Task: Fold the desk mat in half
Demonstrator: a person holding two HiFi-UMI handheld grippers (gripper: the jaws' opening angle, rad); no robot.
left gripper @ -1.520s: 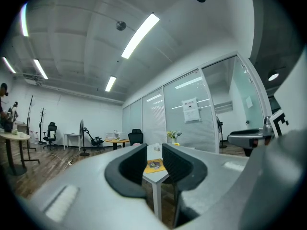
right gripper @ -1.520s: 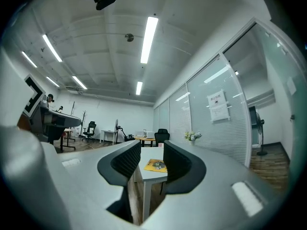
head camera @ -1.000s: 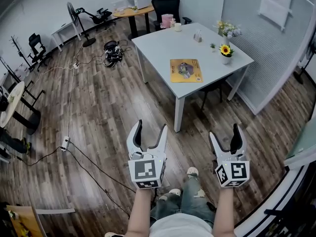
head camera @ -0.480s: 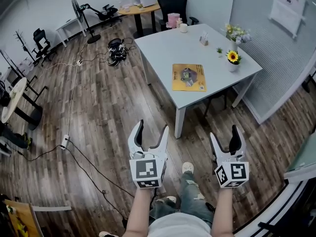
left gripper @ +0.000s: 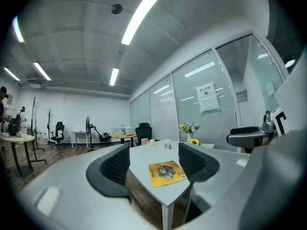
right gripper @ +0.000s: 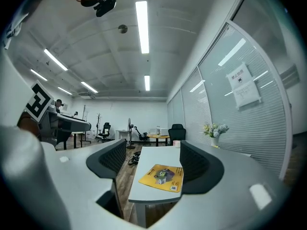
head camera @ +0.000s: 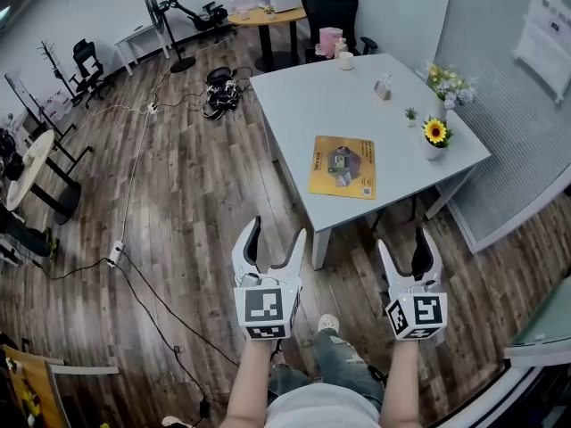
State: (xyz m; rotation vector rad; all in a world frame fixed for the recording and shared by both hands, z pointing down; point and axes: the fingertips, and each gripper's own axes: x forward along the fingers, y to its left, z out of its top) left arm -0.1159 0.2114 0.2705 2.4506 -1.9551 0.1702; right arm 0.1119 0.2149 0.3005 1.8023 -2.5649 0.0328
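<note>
Eyes on the desk mat (head camera: pixel 343 167): yellow, flat and unfolded on the white tabletop (head camera: pixel 312 105), close to its near corner. Touched by nothing.

At 3 o'clock of it, a small sunflower pot (head camera: pixel 434 137) by the tabletop edge. At 1 o'clock, a vase of pale flowers (head camera: pixel 449 83). Out at 12 o'clock, a small clear holder (head camera: pixel 384 86), then a white mug (head camera: pixel 345 60) and a pink cup (head camera: pixel 330 41) near the far end. Beyond those, a black office chair (head camera: pixel 332 12).

Down at 6 o'clock of the mat, well off the tabletop and above the wood floor (head camera: pixel 196 194), the left tool (head camera: pixel 275 232): jaws wide apart, nothing gripped, only the distant mat (left gripper: pixel 166 172) framed in the gap. Same story for the right tool (head camera: pixel 406 243) at 5 o'clock: spread wide, holding nothing, the mat (right gripper: pixel 162 177) far off between the pads.

Over at 10 o'clock, a tangle of cables (head camera: pixel 220 92) on the floor, and past it a round wooden table (head camera: pixel 263 16).
</note>
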